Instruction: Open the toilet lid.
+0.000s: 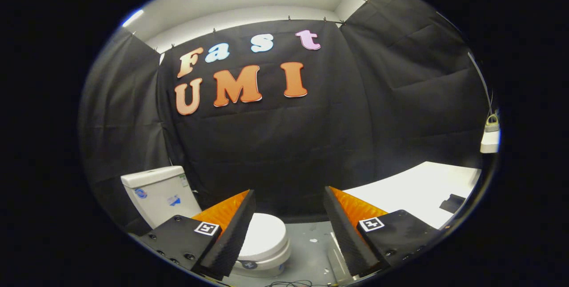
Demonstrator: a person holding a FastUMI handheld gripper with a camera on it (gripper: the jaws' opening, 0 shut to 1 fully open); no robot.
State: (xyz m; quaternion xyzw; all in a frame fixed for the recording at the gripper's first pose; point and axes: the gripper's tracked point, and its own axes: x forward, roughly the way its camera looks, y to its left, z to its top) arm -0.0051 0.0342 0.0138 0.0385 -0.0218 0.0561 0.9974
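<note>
A white table is seen at the right, with a small black object lying on it. A grey floor, flecked with white, is seen below, and black cables are seen nearest.

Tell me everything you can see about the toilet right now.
The toilet is white and glossy, like ceramic. Its boxy tank stands against the black cloth wall, with small stickers on its front. The rounded lid lies shut, flat on the bowl. It sits on a grey floor, low and beyond the gripper, partly hidden behind the gripper's left finger. The fingers are spread wide apart and nothing touches the toilet.
</note>
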